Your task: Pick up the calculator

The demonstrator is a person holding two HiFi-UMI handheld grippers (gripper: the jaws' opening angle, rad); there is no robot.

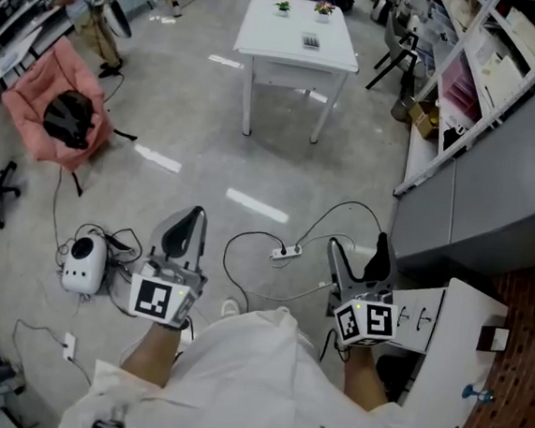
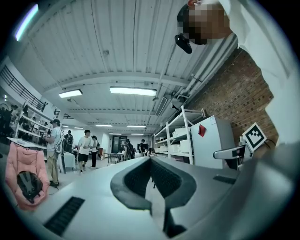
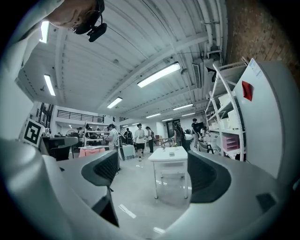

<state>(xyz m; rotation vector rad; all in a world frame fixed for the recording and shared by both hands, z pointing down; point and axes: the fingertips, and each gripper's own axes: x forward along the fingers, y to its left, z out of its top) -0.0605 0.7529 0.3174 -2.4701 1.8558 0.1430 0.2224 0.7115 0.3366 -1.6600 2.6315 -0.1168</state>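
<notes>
Two trip & slip risks betw. you & the calculator

The calc. lies flat on the tabletop of the white table, toward its near edge and right of centre. Two small potted plants stand at the far edge behind it. You're well apart from the table, so nothing is in reach yet.

Right gripper: jaws spread wide with nothing betw. them, and its own view frames the table in the gap. Left gripper: jaws closed together, empty, so it prob. can't steady anything unless you open it.

Risk 1: a power strip and looping cables lie on the floor right ahead of your feet, betw. you and the table. Walk straight in w/ eyes on the calc. and you could snag a foot.

Risk 2: the calc. looks thin and lies flat. Come in level and the jaws will likely shove it instead of closing on it, sending it toward the plants or off an edge. Approach from above the near edge instead.

Risk 3: the grey cabinet sits near on your right. Swing wide around the cables and the right gripper may clip it.
</notes>
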